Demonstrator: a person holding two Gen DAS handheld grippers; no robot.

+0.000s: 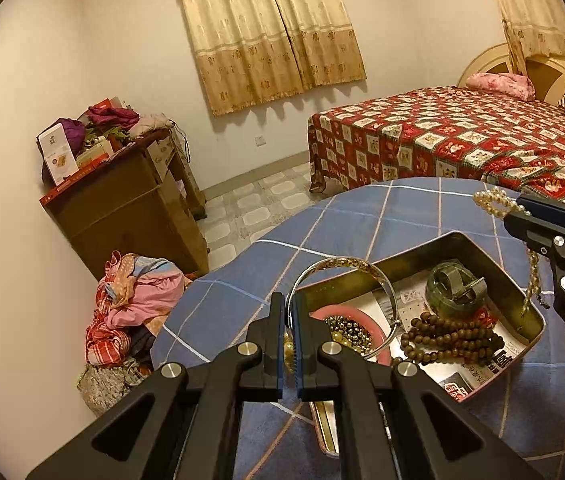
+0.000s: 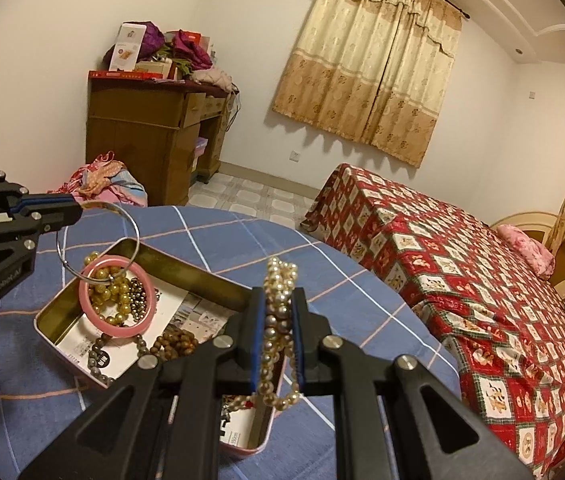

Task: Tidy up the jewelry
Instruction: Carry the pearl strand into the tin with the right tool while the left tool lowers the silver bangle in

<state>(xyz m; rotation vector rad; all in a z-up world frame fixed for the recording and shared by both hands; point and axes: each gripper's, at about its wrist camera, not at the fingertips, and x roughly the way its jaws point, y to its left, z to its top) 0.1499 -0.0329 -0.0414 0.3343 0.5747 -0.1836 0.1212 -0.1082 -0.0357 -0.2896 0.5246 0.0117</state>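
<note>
Open blue checked cloth [image 2: 242, 236] lies clear beyond and beside my tin [image 1: 482, 248]. Inside, the pink bangle [image 2: 144, 320], brown beads [image 1: 446, 340] and green bangle [image 1: 456, 286] crowd the floor; bare paper lining [image 2: 198, 312] remains between them.

Both the left gripper [image 1: 290, 320] and right gripper [image 2: 278, 316] have black angular linkage arms, silver round screws, blue finger pads and white lettering.
</note>
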